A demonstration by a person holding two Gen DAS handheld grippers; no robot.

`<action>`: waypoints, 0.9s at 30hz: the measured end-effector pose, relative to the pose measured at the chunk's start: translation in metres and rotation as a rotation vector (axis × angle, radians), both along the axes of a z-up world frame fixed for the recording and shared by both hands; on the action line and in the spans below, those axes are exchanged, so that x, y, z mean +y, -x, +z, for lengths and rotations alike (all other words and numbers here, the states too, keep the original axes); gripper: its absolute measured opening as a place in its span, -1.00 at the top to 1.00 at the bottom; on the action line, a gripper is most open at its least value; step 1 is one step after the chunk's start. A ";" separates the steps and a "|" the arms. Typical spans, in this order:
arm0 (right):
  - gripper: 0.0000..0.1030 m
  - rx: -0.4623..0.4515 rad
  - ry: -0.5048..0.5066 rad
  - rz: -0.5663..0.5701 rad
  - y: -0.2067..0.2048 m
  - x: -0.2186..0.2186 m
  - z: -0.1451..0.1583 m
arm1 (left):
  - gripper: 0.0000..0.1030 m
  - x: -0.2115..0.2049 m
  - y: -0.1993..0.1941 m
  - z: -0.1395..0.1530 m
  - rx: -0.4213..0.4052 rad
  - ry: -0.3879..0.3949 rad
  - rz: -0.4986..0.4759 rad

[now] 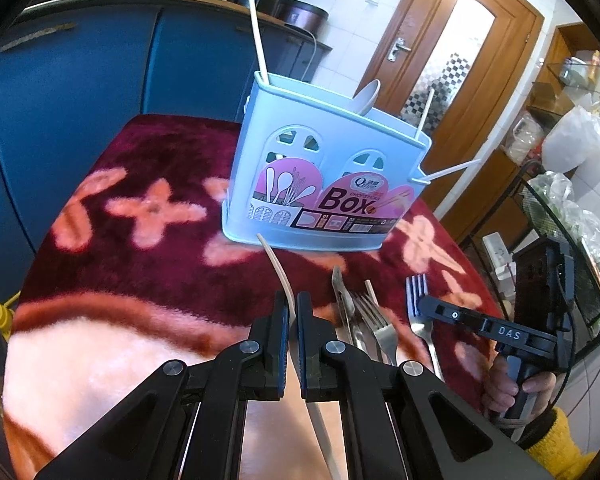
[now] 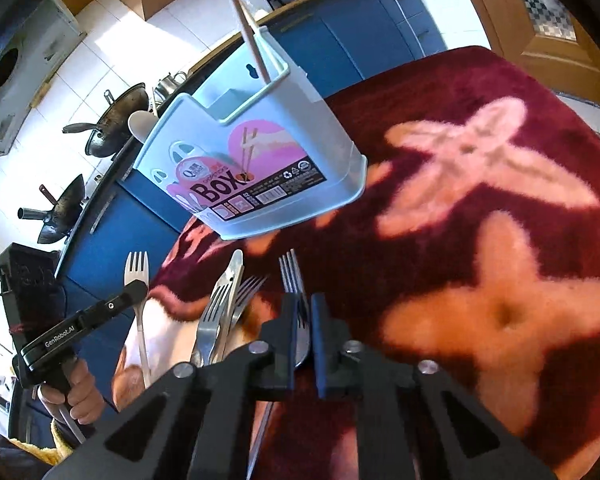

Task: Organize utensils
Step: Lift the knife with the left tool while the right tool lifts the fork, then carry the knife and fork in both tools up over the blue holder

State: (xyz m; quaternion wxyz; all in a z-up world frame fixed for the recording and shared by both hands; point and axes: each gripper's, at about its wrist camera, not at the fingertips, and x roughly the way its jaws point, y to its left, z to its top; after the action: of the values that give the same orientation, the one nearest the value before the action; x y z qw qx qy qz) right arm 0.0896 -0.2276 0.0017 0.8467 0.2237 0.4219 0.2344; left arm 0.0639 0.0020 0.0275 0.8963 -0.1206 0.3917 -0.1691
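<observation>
A light blue utensil box (image 1: 324, 184) (image 2: 260, 168) stands on the dark red flowered blanket (image 1: 140, 168), with chopsticks (image 1: 257, 36) and a white spoon (image 1: 367, 96) upright in it. My left gripper (image 1: 293, 300) (image 2: 138, 284) is shut on a fork (image 1: 278, 268) (image 2: 137, 266), edge-on in the left wrist view, tines toward the box. My right gripper (image 2: 305, 300) (image 1: 418, 306) is shut on another metal fork (image 2: 290, 270) (image 1: 417, 286), low over the blanket. Between the two grippers lies a small pile of forks and a flat metal utensil (image 1: 360, 312) (image 2: 224, 304).
Blue cabinets (image 1: 80, 92) run behind the blanket-covered table, with woks (image 2: 116, 120) and appliances on their counter. A wooden door (image 1: 460, 80) and a wire rack with plastic bags (image 1: 572, 216) stand to the right. A hand in a yellow sleeve (image 1: 552, 436) holds the right gripper.
</observation>
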 end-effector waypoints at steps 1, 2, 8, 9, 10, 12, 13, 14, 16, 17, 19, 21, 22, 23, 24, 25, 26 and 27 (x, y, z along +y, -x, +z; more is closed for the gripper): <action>0.85 -0.010 0.013 -0.001 0.001 0.002 0.002 | 0.93 0.000 0.001 0.000 -0.001 0.000 -0.001; 0.87 -0.025 0.033 -0.002 0.003 0.004 0.004 | 0.93 -0.001 0.001 0.001 -0.002 -0.002 -0.001; 0.88 -0.132 0.134 -0.029 0.021 0.017 0.029 | 0.93 -0.004 0.005 0.010 -0.029 -0.014 -0.004; 0.88 -0.151 0.147 -0.035 0.024 0.018 0.034 | 0.93 -0.004 0.007 0.013 -0.039 -0.016 -0.003; 0.88 -0.174 0.162 -0.040 0.028 0.021 0.040 | 0.93 -0.004 0.009 0.016 -0.050 -0.019 0.001; 0.88 -0.224 0.196 -0.056 0.037 0.026 0.053 | 0.93 -0.003 0.011 0.021 -0.068 -0.022 0.007; 0.88 -0.256 0.221 -0.068 0.043 0.029 0.061 | 0.93 -0.002 0.012 0.025 -0.080 -0.022 0.011; 0.88 -0.288 0.244 -0.082 0.048 0.031 0.068 | 0.93 -0.001 0.013 0.028 -0.091 -0.021 0.014; 0.88 -0.346 0.276 -0.106 0.057 0.035 0.079 | 0.93 0.002 0.015 0.035 -0.115 -0.019 0.022; 0.89 -0.370 0.284 -0.117 0.061 0.035 0.084 | 0.93 0.003 0.016 0.039 -0.127 -0.019 0.027; 0.89 -0.419 0.291 -0.145 0.067 0.037 0.095 | 0.93 0.006 0.018 0.049 -0.160 -0.019 0.037; 0.89 -0.458 0.298 -0.173 0.071 0.038 0.104 | 0.93 0.009 0.019 0.057 -0.183 -0.026 0.045; 0.89 -0.472 0.300 -0.182 0.071 0.038 0.107 | 0.93 0.010 0.018 0.062 -0.197 -0.031 0.052; 0.89 -0.491 0.301 -0.195 0.072 0.038 0.112 | 0.93 0.011 0.018 0.065 -0.205 -0.033 0.055; 0.90 -0.504 0.303 -0.205 0.072 0.038 0.116 | 0.93 0.012 0.017 0.070 -0.219 -0.037 0.060; 0.90 -0.514 0.305 -0.211 0.072 0.038 0.120 | 0.93 0.012 0.016 0.075 -0.234 -0.043 0.067; 0.90 -0.527 0.307 -0.221 0.071 0.038 0.124 | 0.93 0.013 0.016 0.078 -0.243 -0.046 0.072; 0.90 -0.544 0.312 -0.233 0.070 0.037 0.130 | 0.93 0.014 0.013 0.083 -0.259 -0.049 0.080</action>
State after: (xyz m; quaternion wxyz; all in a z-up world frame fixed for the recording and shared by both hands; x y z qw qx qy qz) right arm 0.0198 -0.1906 0.1319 0.9735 0.0675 0.1830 0.1198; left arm 0.0506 0.0159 0.1108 0.9481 -0.0914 0.2717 -0.1375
